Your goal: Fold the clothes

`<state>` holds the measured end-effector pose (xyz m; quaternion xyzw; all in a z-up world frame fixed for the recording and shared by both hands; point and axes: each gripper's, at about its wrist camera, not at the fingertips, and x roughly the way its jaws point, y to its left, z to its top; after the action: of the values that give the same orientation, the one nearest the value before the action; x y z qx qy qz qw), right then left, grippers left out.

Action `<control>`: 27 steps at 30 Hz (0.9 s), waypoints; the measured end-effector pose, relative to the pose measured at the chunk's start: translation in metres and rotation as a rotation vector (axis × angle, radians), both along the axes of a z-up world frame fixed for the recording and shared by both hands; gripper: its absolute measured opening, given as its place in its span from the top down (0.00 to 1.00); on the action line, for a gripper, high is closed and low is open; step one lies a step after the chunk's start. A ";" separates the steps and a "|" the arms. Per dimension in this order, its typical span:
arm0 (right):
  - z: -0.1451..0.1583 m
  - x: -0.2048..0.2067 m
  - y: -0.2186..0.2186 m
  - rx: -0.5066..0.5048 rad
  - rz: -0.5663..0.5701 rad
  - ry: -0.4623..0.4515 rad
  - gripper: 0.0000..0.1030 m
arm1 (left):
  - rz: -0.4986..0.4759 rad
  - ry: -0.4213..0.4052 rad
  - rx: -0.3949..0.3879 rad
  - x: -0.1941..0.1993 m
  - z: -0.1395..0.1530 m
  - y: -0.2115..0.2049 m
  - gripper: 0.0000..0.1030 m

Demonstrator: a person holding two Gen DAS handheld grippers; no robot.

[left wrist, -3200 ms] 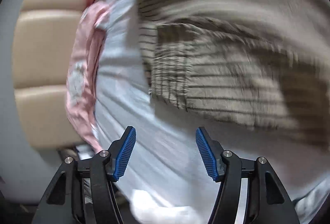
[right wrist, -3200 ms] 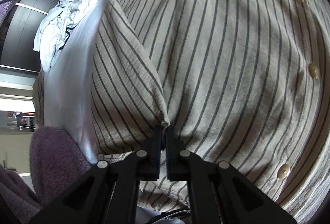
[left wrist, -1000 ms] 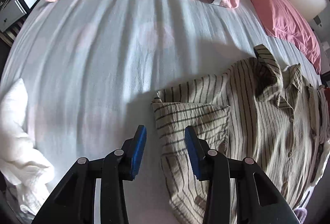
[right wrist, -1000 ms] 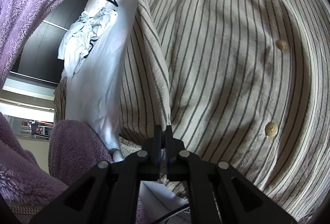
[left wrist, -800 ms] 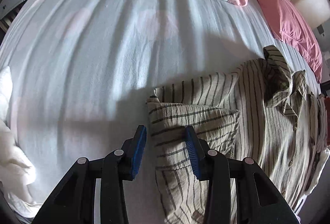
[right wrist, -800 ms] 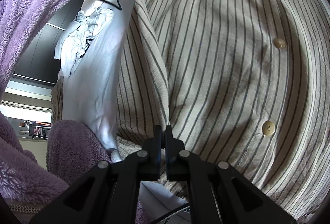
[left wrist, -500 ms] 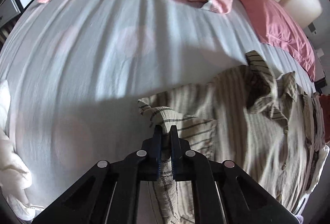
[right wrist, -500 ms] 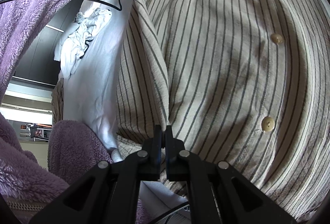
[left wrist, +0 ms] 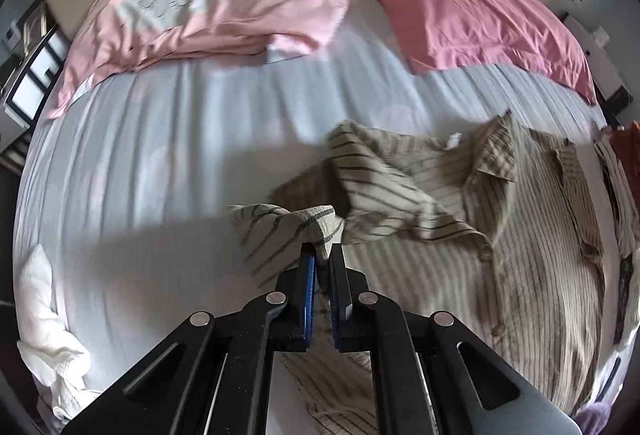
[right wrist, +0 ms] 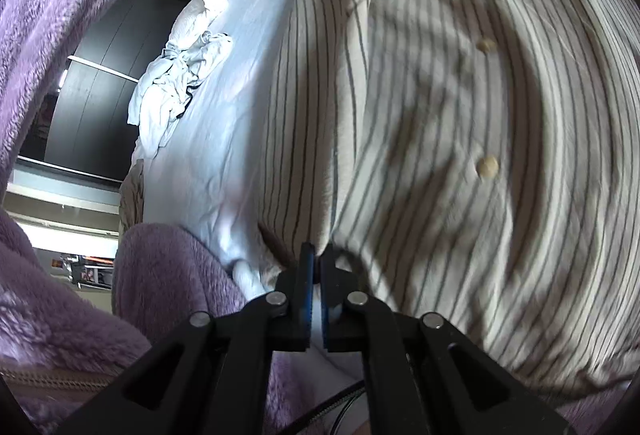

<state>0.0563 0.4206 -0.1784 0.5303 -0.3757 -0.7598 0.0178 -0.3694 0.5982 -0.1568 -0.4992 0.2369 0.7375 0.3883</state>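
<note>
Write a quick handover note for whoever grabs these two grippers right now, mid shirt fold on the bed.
Left gripper: shut on the striped shirt, pinching a bunched sleeve edge lifted off the bed sheet.
Right gripper: shut on the shirt's side edge near the hem.
Shirt lies button side up on the bed, collar toward the pink pillows.
Done: both grips set, side fold begun.
Left: probably carry that side across the front, then fold the rest. White cloth untouched.
</note>
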 end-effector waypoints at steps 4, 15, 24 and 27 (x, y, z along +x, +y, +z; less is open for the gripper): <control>-0.005 0.019 0.004 -0.021 -0.019 -0.004 0.98 | -0.049 0.010 -0.041 0.028 -0.008 0.048 0.94; -0.031 0.034 0.035 -0.067 -0.131 -0.002 0.93 | -0.093 0.060 -0.161 0.051 -0.033 0.106 0.95; -0.049 -0.005 0.044 -0.059 -0.176 -0.007 0.69 | -0.070 0.075 -0.157 0.038 -0.019 0.080 0.95; -0.050 -0.016 0.040 -0.016 -0.163 -0.035 0.69 | -0.070 0.079 -0.156 0.037 -0.014 0.073 0.95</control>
<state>0.0406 0.4603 -0.2284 0.5111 -0.4236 -0.7465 -0.0463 -0.3325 0.6714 -0.1713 -0.4899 0.3260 0.7220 0.3640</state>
